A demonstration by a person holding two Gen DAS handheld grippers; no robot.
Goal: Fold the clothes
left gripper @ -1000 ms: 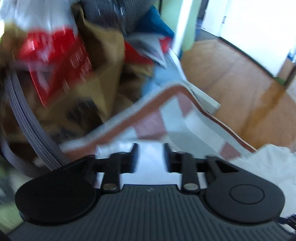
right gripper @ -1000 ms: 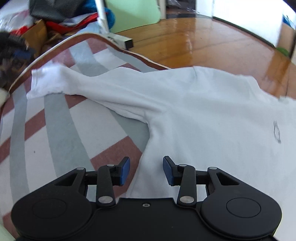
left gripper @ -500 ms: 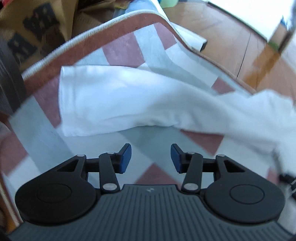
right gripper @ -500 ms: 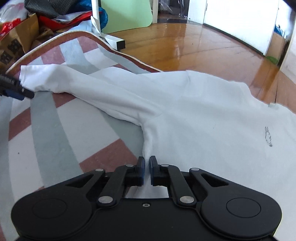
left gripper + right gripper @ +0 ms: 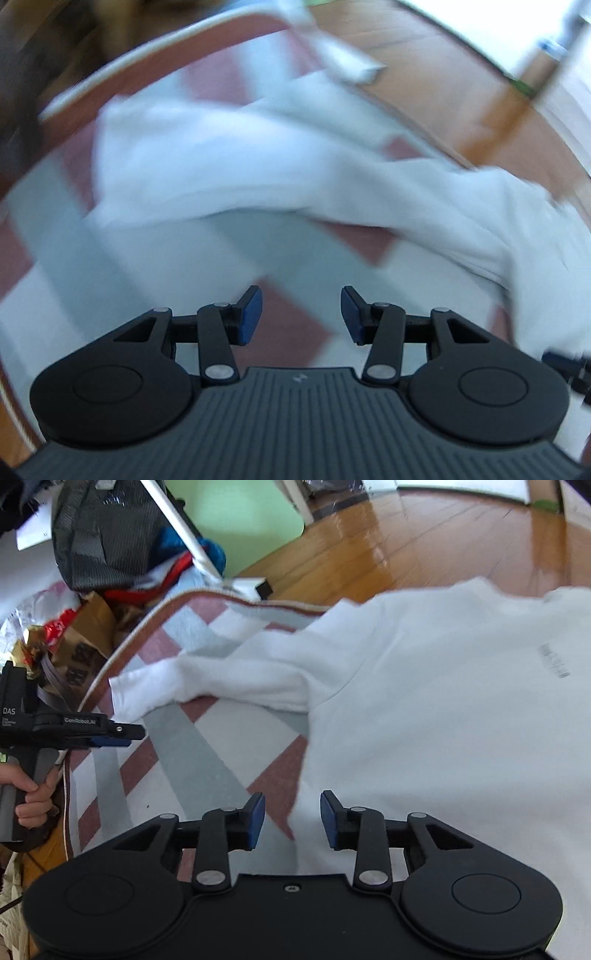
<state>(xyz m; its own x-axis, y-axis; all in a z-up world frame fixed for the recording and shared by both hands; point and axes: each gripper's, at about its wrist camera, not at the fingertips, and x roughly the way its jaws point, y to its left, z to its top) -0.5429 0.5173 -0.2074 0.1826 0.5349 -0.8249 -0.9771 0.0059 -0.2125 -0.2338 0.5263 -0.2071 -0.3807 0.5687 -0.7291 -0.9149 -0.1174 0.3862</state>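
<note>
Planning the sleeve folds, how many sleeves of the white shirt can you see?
1: a sleeve lies stretched leftward across the checked mat, toward the left tool. The other sleeve is out of frame.

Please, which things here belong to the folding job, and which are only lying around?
For the job:
white shirt, with its sleeve stretched out
checked mat under it
left gripper, open
right gripper, open

Lying about:
grey bag
brown paper bag
red and blue cloth
white pole
</note>
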